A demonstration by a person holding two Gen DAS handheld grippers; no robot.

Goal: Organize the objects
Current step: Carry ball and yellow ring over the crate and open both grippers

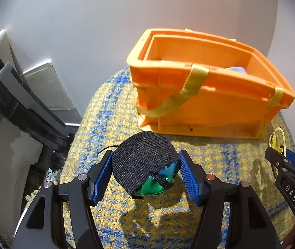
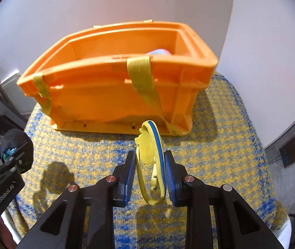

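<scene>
Yellow toy [image 2: 150,161], long axis toward the orange crate [image 2: 110,87], sits clamped edgewise in the right tool [image 2: 150,178].

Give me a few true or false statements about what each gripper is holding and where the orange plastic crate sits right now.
1. The left gripper holds a green ball wrapped in black knitted fabric. True.
2. The right gripper is empty. False: it is shut on a small yellow and blue flip-flop sandal.
3. The orange plastic crate stands on the yellow and blue woven mat. True.
4. The crate has red straps. False: its straps are yellow.
5. The crate is completely empty. False: something light blue shows inside.
</scene>
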